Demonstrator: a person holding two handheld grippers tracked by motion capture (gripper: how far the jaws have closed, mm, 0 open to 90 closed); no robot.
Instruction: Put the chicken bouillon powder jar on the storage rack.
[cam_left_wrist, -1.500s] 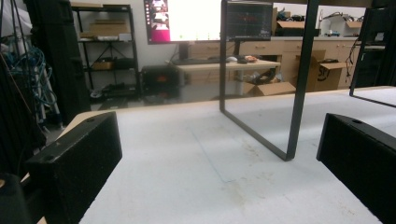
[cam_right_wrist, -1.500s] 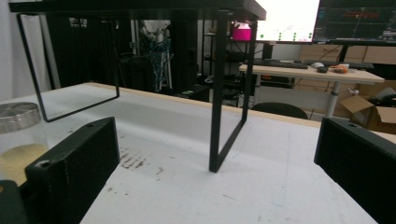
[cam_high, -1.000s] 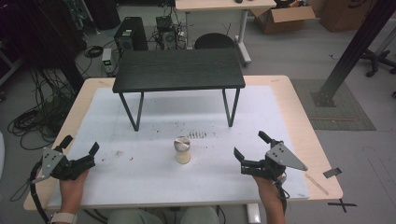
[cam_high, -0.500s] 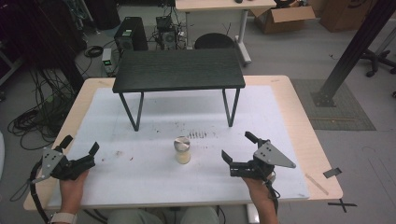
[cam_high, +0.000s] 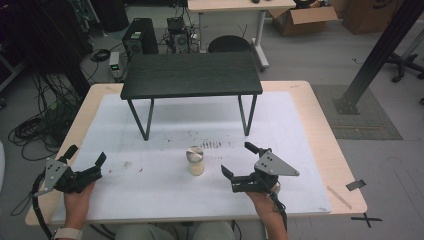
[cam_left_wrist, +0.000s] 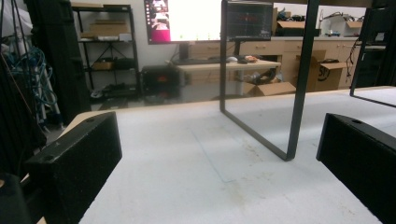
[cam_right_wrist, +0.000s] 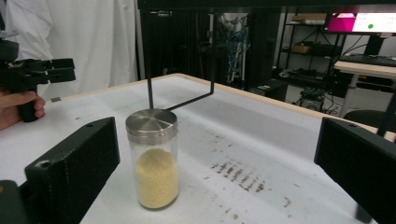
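Note:
A glass jar (cam_high: 195, 161) with a metal lid, half full of yellow grains, stands upright on the white mat (cam_high: 165, 125) in front of a small black table (cam_high: 192, 75). My right gripper (cam_high: 237, 159) is open just right of the jar, its jaws pointing at it with a small gap between. In the right gripper view the jar (cam_right_wrist: 152, 158) stands close ahead, nearer the left jaw, with my right gripper (cam_right_wrist: 215, 161) wide open. My left gripper (cam_high: 87, 154) rests open at the mat's front left, holding nothing. In its own view my left gripper (cam_left_wrist: 219, 158) faces a leg of the small table (cam_left_wrist: 294, 93).
The black table's thin metal legs (cam_high: 247, 115) stand behind the jar. Dark smudges (cam_high: 212, 145) mark the mat. A black tape piece (cam_high: 355, 185) lies at the tabletop's right edge. The right gripper view also shows the left gripper (cam_right_wrist: 37, 72), far off.
My right gripper has moved left and a little forward, closing in on the jar, still open. The left gripper and the jar have stayed put.

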